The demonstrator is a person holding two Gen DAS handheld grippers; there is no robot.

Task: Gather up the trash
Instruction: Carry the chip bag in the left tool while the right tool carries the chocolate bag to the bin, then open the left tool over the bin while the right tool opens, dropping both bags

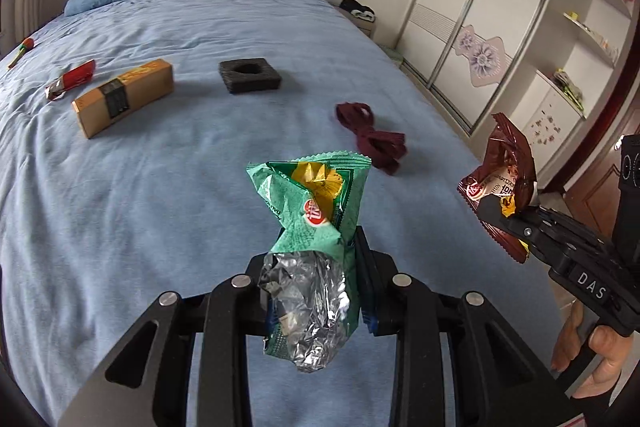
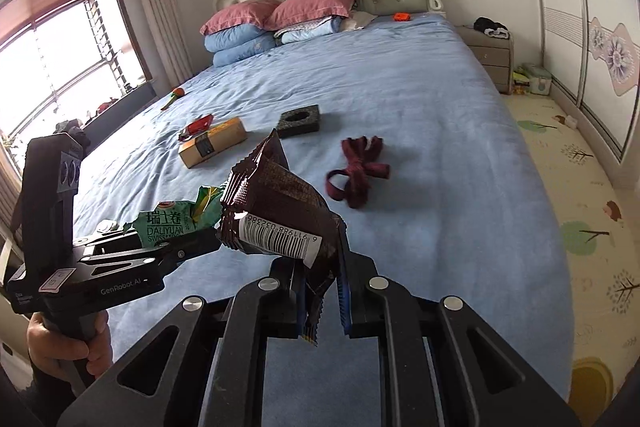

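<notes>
Now, from the left wrist view, the left gripper (image 1: 316,259) has its jaws clamped on a green wrapper (image 1: 316,211), lifted above the bed (image 1: 160,187) for carrying off. A box (image 1: 122,97) lies at ten o'clock.

From the right wrist view, the right gripper (image 2: 320,291) has its jaws pinching a brown wrapper (image 2: 276,211), likewise raised.

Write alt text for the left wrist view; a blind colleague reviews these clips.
The left tongs clamp a crumpled green snack wrapper above a blue bed. At right, the right tongs hold a brown wrapper. A cardboard box and dark foam block lie beyond.
</notes>
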